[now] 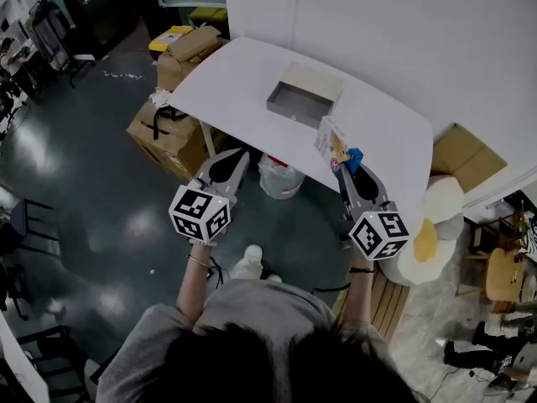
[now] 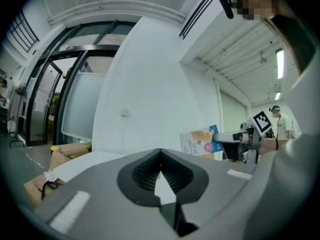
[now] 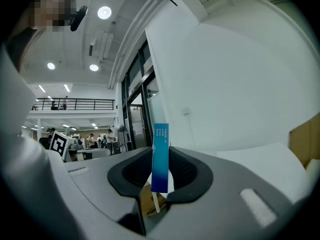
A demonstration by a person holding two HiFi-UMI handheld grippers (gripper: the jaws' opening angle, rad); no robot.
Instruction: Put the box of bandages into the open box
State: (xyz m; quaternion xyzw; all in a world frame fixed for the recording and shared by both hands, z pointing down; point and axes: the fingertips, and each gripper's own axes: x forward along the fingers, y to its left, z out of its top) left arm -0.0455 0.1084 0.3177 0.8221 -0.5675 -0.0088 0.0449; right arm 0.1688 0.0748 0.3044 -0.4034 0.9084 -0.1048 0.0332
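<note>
One box of bandages [image 1: 330, 138] is standing upright between the fingers [image 3: 183, 170] of the right gripper [image 1: 346, 164]. The fingers are pressing on its two broad faces, so only its narrow blue side is showing in the right gripper view. It is hanging just over the near edge of the white desk [image 1: 252, 74], and no view is showing whether it is touching the top. The open box [image 1: 304, 97], grey and shallow, is lying further in on the desk with its mouth facing up, apart from the box of bandages. The left gripper [image 1: 239, 156] is hovering at the desk's near edge, well apart from the right one. Its fingers [image 2: 145, 171] are touching at the tips and gripping nothing. In the left gripper view the box of bandages is showing off to the right with its printed face in sight. Under the desk a white bucket [image 1: 279, 177] is standing on the dark floor [image 1: 84, 183], and several cardboard cartons [image 1: 168, 133] are lying by the desk's left end.
</note>
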